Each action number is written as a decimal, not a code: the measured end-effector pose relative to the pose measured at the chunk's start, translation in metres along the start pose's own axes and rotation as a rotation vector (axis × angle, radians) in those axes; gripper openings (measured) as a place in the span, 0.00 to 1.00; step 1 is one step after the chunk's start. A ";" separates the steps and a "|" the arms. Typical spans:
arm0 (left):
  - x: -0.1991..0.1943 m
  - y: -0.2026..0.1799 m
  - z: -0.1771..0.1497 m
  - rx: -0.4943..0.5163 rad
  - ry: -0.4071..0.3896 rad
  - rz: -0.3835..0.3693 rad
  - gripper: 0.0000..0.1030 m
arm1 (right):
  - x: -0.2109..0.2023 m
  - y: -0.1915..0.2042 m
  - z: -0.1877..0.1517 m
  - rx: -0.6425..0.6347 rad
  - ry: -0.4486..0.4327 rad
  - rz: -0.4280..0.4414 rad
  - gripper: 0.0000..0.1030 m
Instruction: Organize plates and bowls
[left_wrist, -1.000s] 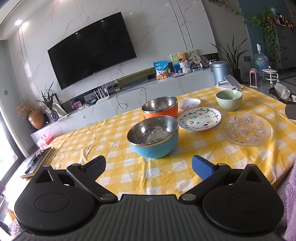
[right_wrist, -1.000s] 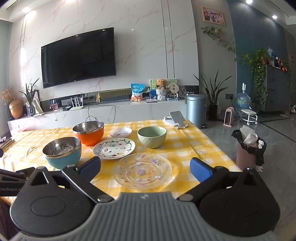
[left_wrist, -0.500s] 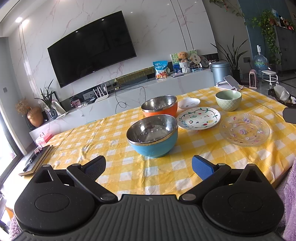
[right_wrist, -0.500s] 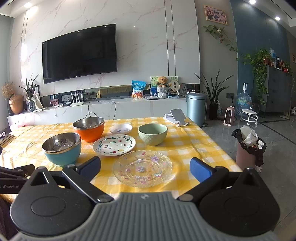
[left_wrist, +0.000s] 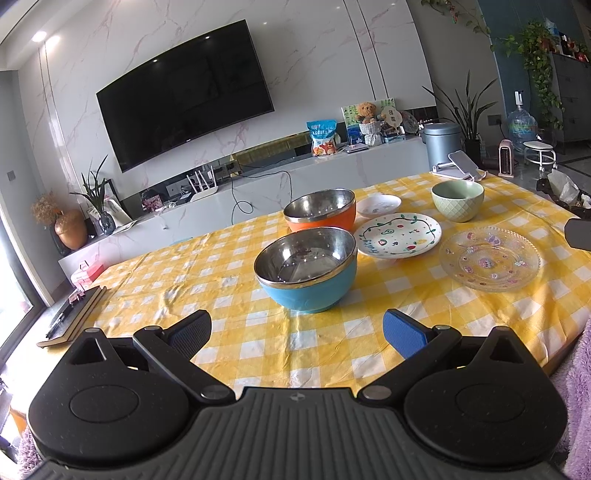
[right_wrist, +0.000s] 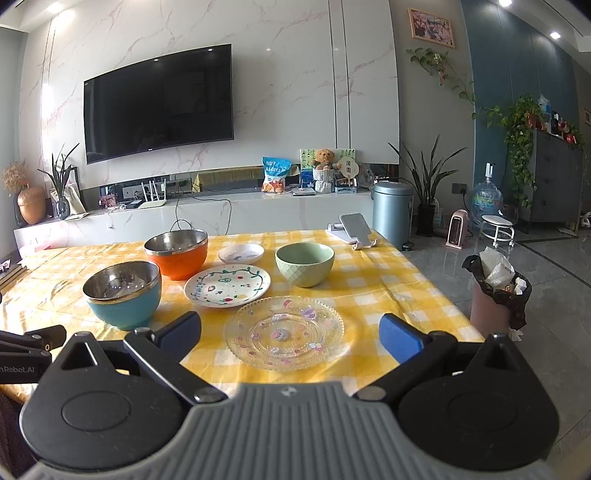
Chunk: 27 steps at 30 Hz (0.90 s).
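Left wrist view: left tongs (left_wrist: 297, 328) spread wide and holding nothing, hovering over the yellow-checked surface (left_wrist: 207, 266) just short of the blue bowl (left_wrist: 306, 271). Orange bowl (left_wrist: 320, 215) sits right behind it, painted plate (left_wrist: 398, 234) beside. Right wrist view: right tongs (right_wrist: 290, 332) also spread, empty, with the glass plate (right_wrist: 284, 332) between their tips; green bowl (right_wrist: 305, 264) and small saucer (right_wrist: 241, 253) farther back.
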<state>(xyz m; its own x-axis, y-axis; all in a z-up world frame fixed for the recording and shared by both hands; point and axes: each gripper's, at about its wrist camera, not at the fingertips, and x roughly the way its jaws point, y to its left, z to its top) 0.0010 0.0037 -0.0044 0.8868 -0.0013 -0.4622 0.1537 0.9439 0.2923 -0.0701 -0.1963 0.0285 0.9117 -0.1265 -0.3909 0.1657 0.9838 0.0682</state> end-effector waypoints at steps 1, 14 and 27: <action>0.000 0.000 0.000 0.000 0.000 0.000 1.00 | 0.000 0.000 0.000 0.000 0.000 0.000 0.98; 0.001 0.000 0.000 -0.001 0.002 0.000 1.00 | 0.000 0.000 0.001 0.000 0.002 -0.001 0.98; 0.001 0.001 0.001 -0.005 0.007 -0.003 1.00 | 0.001 0.000 0.000 -0.001 0.004 -0.001 0.98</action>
<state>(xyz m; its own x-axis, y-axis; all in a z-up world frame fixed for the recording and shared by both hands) 0.0021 0.0042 -0.0042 0.8835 -0.0016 -0.4685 0.1537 0.9457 0.2865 -0.0690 -0.1963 0.0283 0.9099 -0.1268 -0.3949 0.1664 0.9838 0.0674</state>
